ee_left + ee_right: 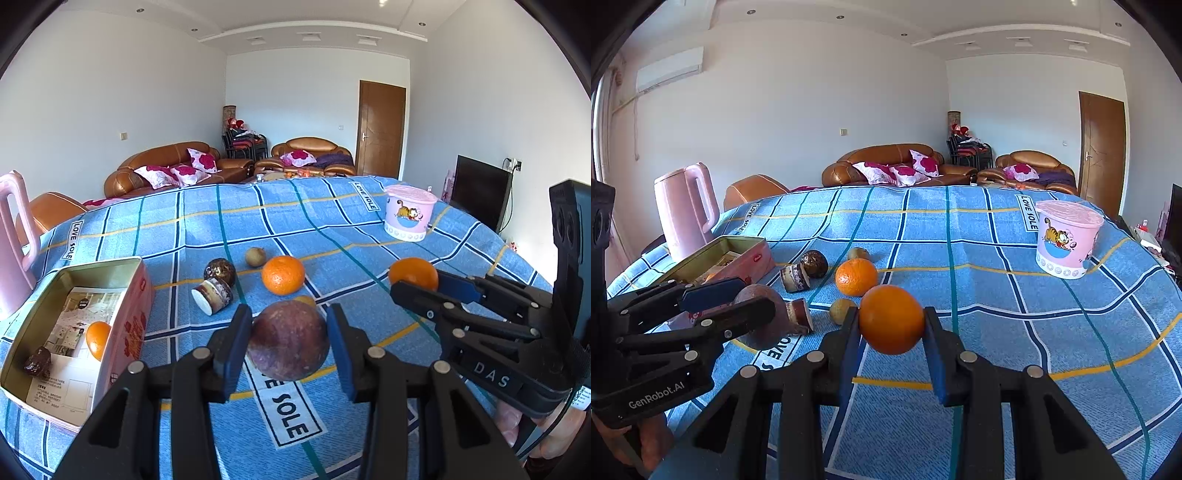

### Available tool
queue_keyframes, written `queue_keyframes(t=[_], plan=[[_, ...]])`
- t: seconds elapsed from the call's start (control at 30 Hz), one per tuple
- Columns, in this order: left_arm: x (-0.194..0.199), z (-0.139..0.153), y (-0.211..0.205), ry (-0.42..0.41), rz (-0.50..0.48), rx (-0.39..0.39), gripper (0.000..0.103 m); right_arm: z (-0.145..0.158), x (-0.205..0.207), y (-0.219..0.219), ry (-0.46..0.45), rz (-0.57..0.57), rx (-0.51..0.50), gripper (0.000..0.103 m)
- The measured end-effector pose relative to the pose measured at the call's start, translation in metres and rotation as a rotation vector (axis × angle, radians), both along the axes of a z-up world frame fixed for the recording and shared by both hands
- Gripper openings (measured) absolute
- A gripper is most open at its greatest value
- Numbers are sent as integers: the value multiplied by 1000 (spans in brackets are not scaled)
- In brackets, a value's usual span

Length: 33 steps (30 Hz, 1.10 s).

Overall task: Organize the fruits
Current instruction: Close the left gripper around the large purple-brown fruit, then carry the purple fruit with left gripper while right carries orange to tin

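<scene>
Left wrist view: my left gripper (290, 341) pinches purple-brown fruit (288, 339), blue pads on both flanks, lifted off blue checked cloth (369, 229). Open tin box (110, 266) lies left of jaws, near; left hand nearer it. 1 orange (99, 338) already inside.

Right wrist view: my right gripper (891, 332) clamps orange fruit (891, 319), held above cloth. Box (753, 254) sits far left, beyond left gripper (738, 299).
</scene>
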<state>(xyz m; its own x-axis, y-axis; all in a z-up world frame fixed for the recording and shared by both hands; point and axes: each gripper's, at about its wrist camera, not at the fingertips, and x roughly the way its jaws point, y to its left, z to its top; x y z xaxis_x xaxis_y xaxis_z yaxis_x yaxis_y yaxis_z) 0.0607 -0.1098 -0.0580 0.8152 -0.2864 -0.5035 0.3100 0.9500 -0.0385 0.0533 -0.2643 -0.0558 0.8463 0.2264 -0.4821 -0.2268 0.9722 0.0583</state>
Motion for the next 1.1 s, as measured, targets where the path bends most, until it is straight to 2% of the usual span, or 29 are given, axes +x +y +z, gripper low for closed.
queue_keyframes(t=[0.33, 0.4, 0.43, 0.5, 0.57, 0.63, 0.7, 0.77, 0.8, 0.83, 0.87, 0.97, 1.1], plan=[[-6, 3, 2, -39, 9, -2, 42, 2, -6, 2, -37, 0, -14, 35], [-7, 4, 3, -49, 9, -2, 33, 3, -8, 3, -47, -1, -19, 35], [-7, 5, 3, -53, 2, 0, 4, 3, -9, 3, -54, -1, -24, 35], [-6, 4, 4, -41, 0, -9, 4, 4, -11, 6, -67, 4, -36, 35], [3, 1, 6, 15, -7, -25, 5, 4, -13, 8, -75, 10, -49, 35], [7, -2, 8, 38, -5, -31, 6, 4, -13, 10, -75, 8, -61, 35], [8, -4, 10, 54, -2, -26, 17, 4, -12, 9, -75, 5, -62, 35], [8, -5, 15, 61, 14, -43, 46, 4, -10, 7, -66, -5, -52, 35], [8, -5, 19, 65, 25, -52, 54, 4, -9, 5, -61, -12, -44, 35], [7, -5, 22, 72, 32, -63, 67, 4, -10, 3, -62, -15, -33, 35], [6, -6, 26, 78, 36, -76, 73, 4, -10, 1, -67, -19, -23, 35], [8, -12, 29, 114, 40, -72, 83, 4, -14, -2, -68, -31, -12, 35], [13, -20, 31, 174, 51, -64, 83, 0, -19, -4, -55, -41, -12, 35]])
